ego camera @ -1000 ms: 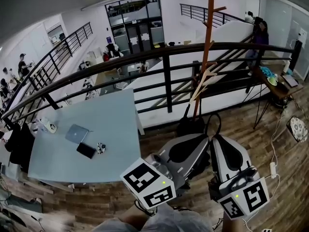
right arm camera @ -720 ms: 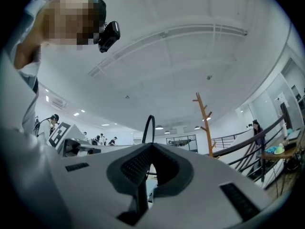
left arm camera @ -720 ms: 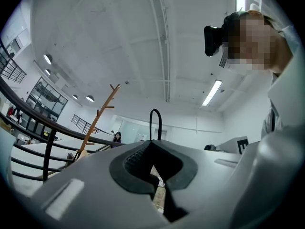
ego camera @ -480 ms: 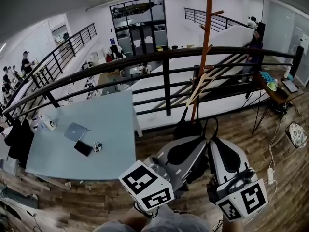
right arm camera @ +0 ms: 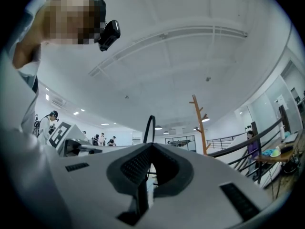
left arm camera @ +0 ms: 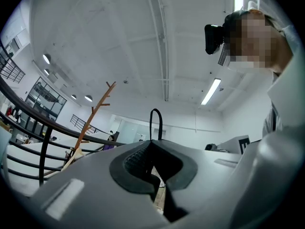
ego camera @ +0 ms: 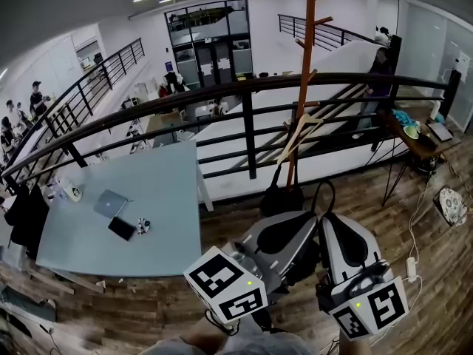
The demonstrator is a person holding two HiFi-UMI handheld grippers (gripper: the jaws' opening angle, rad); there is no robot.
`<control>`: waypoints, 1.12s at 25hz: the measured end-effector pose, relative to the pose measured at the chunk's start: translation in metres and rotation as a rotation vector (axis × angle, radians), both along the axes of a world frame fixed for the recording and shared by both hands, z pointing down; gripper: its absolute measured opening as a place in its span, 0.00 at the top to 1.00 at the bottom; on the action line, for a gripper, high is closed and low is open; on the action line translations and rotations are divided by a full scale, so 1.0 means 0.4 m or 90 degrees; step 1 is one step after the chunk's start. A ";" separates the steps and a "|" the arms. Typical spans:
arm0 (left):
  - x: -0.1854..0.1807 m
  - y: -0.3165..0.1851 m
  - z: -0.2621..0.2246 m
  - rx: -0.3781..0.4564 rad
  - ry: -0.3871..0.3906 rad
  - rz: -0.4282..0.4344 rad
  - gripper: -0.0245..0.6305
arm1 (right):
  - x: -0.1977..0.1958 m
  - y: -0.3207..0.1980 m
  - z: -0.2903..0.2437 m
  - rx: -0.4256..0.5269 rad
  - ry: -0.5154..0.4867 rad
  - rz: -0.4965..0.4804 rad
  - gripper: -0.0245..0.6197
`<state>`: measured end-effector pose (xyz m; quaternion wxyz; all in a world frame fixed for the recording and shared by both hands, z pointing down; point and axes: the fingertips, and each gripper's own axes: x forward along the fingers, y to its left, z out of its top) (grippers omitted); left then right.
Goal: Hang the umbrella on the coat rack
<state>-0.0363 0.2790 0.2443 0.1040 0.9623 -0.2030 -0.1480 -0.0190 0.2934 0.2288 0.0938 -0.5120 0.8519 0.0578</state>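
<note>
The wooden coat rack (ego camera: pixel 303 72) stands past the black railing, ahead of both grippers; it also shows as the rack (left arm camera: pixel 93 113) and the rack (right arm camera: pixel 199 123) in the gripper views. A thin black loop (ego camera: pixel 323 194) of the umbrella rises where the two gripper tips meet. My left gripper (ego camera: pixel 314 214) and right gripper (ego camera: pixel 329 214) lie side by side, both shut, tips touching the loop. The loop (left arm camera: pixel 156 123) stands just above the left gripper (left arm camera: pixel 151 142), and the loop (right arm camera: pixel 149 128) just above the right gripper (right arm camera: pixel 152 145). The umbrella's body is hidden under the grippers.
A black railing (ego camera: pixel 251 87) runs across in front of the rack. A dark bag (ego camera: pixel 281 197) hangs low at the rack's foot. A pale blue table (ego camera: pixel 162 198) with a laptop (ego camera: pixel 109 203) is at left. A small side table (ego camera: pixel 414 135) stands at right.
The head view has shifted, so the rack and table sit a little further left in the picture. Both grippers keep the same shut pose with the loop between them.
</note>
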 end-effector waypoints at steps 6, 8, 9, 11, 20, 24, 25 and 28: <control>0.023 -0.029 0.006 0.005 -0.004 0.013 0.95 | 0.022 -0.029 0.007 0.002 -0.005 0.012 0.96; 0.029 -0.047 0.011 0.003 -0.005 0.016 0.95 | 0.028 -0.047 0.012 0.000 -0.005 0.015 0.96; 0.032 -0.058 0.014 0.003 -0.005 0.017 0.95 | 0.030 -0.058 0.014 -0.001 -0.005 0.017 0.96; 0.037 -0.085 0.017 0.003 -0.006 0.018 0.95 | 0.035 -0.084 0.018 -0.001 -0.005 0.018 0.96; 0.059 -0.228 -0.003 0.003 0.000 0.015 0.95 | 0.057 -0.226 -0.003 -0.002 0.004 0.016 0.96; 0.064 -0.298 -0.014 0.005 0.005 0.014 0.96 | 0.061 -0.297 -0.014 0.003 0.008 0.017 0.96; 0.064 -0.315 -0.016 0.006 0.006 0.014 0.96 | 0.062 -0.314 -0.017 0.005 0.008 0.017 0.96; 0.066 -0.367 -0.019 0.010 0.006 0.014 0.96 | 0.065 -0.367 -0.019 0.007 0.008 0.018 0.96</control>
